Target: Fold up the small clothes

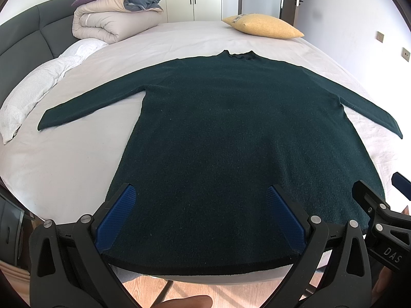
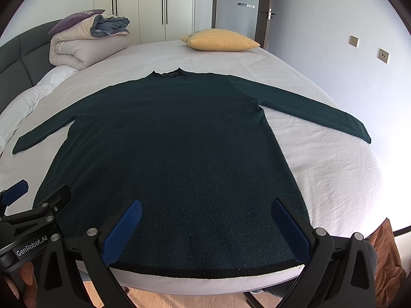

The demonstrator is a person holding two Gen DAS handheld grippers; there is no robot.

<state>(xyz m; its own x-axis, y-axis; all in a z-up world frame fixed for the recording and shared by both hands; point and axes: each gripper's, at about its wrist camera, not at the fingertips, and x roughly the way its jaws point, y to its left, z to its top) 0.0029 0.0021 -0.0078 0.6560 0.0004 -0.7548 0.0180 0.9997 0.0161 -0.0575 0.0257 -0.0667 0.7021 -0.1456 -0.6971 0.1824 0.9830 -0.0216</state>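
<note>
Your dark green knit sweater point(image 1: 231, 133) lies flat and face-up on the bed's white sheet point(image 1: 64, 174), both sleeves spread outward, collar point(image 2: 167, 74) pointing toward the far side and the black-trimmed hem point(image 2: 205, 272) at the near edge of the mattress. Your left gripper point(image 1: 203, 205) hovers over the hem's left part with its blue pads wide apart, holding nothing. Your right gripper point(image 2: 206, 220) sits over the hem's right part, likewise spread and empty. Beyond the collar rests a yellow pillow point(image 1: 262, 25); a rolled beige duvet point(image 1: 110, 23) sits by the grey headboard point(image 1: 23, 38).
</note>
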